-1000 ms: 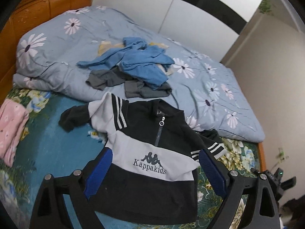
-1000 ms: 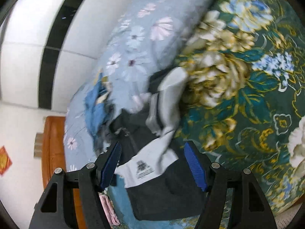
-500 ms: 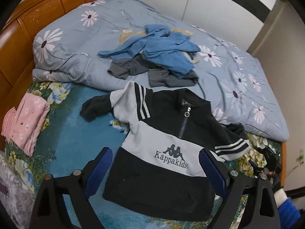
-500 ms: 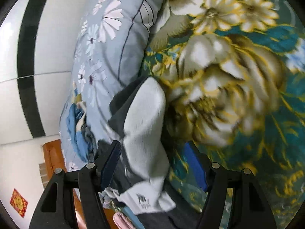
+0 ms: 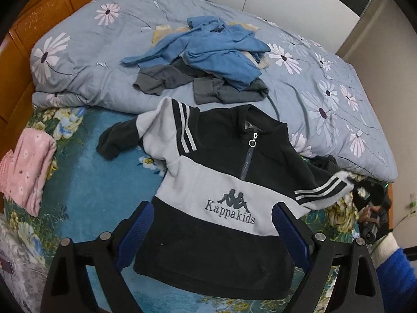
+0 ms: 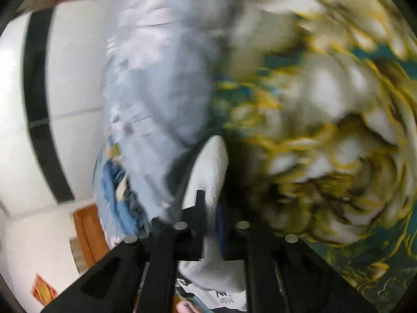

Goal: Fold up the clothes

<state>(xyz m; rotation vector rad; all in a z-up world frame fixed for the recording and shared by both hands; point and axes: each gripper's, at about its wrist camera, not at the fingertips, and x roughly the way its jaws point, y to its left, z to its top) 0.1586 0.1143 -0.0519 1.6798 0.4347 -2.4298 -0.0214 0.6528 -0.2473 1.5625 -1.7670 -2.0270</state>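
Since earlier, right tongs (image 6: 211, 224) are closed onto the sweater's (image 5: 221, 182) right sleeve (image 6: 208, 172); left tongs (image 5: 212, 230) are held open.

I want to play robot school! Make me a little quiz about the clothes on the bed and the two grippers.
1. True or false: the right gripper is shut on a sleeve of the Kappakids sweater.
2. Which colour is the top garment in the pile on the quilt? A) red B) blue C) yellow
3. Fill in: the left gripper hovers over the sweater's hem with its jaws ____.

Key: 1 true; 2 B; 3 open
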